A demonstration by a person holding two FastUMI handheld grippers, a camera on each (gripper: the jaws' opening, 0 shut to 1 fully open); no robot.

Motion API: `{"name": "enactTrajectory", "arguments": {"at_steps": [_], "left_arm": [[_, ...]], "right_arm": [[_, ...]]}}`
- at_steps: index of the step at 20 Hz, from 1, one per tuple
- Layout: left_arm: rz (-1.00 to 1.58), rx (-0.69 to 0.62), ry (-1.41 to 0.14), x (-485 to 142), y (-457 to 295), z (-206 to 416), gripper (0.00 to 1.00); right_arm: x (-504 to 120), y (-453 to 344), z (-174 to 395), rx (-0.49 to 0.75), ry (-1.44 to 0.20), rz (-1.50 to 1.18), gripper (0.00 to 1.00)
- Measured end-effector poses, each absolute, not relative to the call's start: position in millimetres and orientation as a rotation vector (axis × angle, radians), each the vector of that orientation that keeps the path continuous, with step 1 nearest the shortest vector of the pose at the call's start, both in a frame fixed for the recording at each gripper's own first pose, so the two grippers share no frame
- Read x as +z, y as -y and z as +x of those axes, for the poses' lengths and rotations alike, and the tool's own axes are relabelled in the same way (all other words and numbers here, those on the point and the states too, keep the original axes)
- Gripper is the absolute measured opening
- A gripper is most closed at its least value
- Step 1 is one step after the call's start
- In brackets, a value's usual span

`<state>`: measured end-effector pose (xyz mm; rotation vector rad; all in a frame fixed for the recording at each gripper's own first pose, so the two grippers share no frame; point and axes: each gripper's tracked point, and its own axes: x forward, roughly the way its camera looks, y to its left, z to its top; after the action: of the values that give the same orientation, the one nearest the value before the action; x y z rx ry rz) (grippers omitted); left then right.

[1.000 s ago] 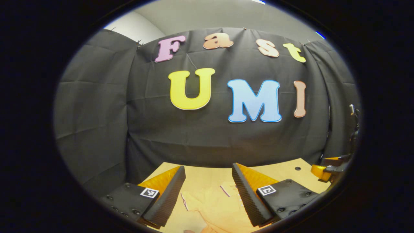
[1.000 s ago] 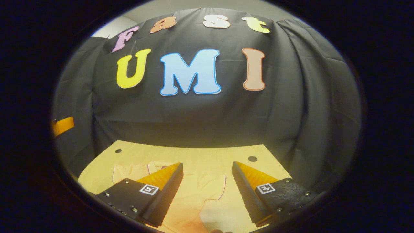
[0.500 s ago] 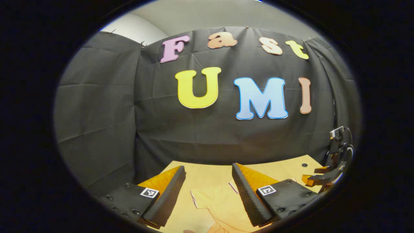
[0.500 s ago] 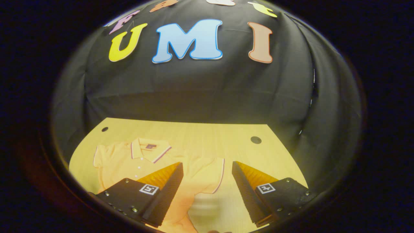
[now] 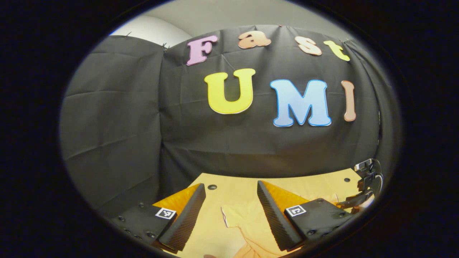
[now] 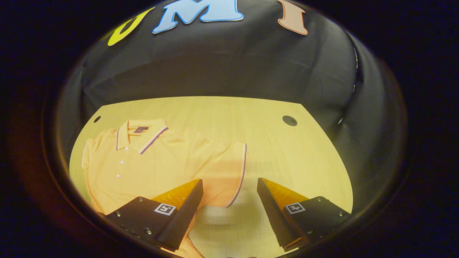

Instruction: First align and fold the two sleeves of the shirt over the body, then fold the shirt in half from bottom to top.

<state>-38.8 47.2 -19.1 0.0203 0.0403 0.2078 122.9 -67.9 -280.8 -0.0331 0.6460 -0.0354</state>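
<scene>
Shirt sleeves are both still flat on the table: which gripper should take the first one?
Probably right. The right gripper hangs open with a sleeve's striped cuff between its fingers. The left gripper, also open, sits over its sleeve less squarely.

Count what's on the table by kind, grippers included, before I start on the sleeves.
Shirts: 1, the polo shirt lying flat, sleeves unfolded
Grippers: 2, the left gripper and the right gripper, both open, holding nothing
Tables: 1, the wooden table
Total: 4
</scene>
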Motion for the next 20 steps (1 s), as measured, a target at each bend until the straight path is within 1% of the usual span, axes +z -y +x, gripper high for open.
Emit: {"name": "enactTrajectory", "arguments": {"at_steps": [3,4,5,6,7,9,10,11,12,13,14,15,16,17,18,19,20], "left_arm": [[0.021,0.22,-0.051,-22.7,-48.5,-36.7,0.98],[0.023,0.224,-0.053,-22.8,-48.8,-35.3,0.95],[0.025,0.224,-0.055,-23.0,-48.6,-34.1,0.98],[0.027,0.224,-0.058,-24.0,-47.4,-33.6,0.98],[0.029,0.224,-0.06,-23.7,-45.9,-32.5,0.98],[0.032,0.221,-0.063,-23.8,-43.2,-30.9,0.98],[0.033,0.218,-0.065,-24.6,-41.8,-30.1,0.98],[0.032,0.215,-0.066,-24.7,-38.9,-28.8,0.98],[0.029,0.209,-0.065,-24.2,-36.8,-27.7,0.98],[0.026,0.204,-0.067,-24.6,-33.6,-27.4,0.98],[0.026,0.202,-0.07,-25.4,-31.8,-27.0,0.98],[0.027,0.201,-0.071,-26.2,-30.3,-27.2,0.98],[0.029,0.2,-0.07,-26.0,-30.6,-29.1,0.98],[0.031,0.201,-0.071,-25.0,-30.7,-29.7,0.98],[0.033,0.2,-0.071,-24.5,-30.1,-30.5,0.98],[0.033,0.2,-0.071,-24.6,-29.8,-31.2,0.95],[0.034,0.201,-0.071,-25.8,-30.3,-32.1,0.95]], "right_arm": [[-300.0,71.0,125.9,-0.042,-0.695,-0.015,0.95],[-304.6,71.5,125.9,-0.044,-0.711,-0.006,0.95],[-309.4,71.6,125.8,-0.043,-0.723,0.004,0.95],[-313.4,71.7,124.5,-0.041,-0.738,0.007,0.95],[-320.3,68.0,122.9,-0.028,-0.753,0.017,0.91],[-321.8,58.2,126.2,0.001,-0.751,0.062,0.79],[-321.4,59.0,126.2,-0.001,-0.755,0.069,0.61],[-322.1,57.7,126.0,0.011,-0.75,0.071,0.6],[-320.8,56.5,124.4,0.017,-0.753,0.075,0.5],[-322.0,56.2,125.4,0.02,-0.754,0.077,0.34],[-321.7,56.2,125.8,0.024,-0.758,0.072,0.3],[-319.9,54.0,126.5,0.026,-0.755,0.077,0.3],[-321.9,53.6,128.2,0.012,-0.762,0.084,0.05],[-319.1,54.0,127.8,0.008,-0.76,0.084,0.05],[-322.1,54.3,131.9,0.003,-0.765,0.085,0.01],[-318.5,54.0,127.9,0.003,-0.767,0.08,0.0],[-316.5,53.6,128.6,0.006,-0.768,0.077,0.0]]}}
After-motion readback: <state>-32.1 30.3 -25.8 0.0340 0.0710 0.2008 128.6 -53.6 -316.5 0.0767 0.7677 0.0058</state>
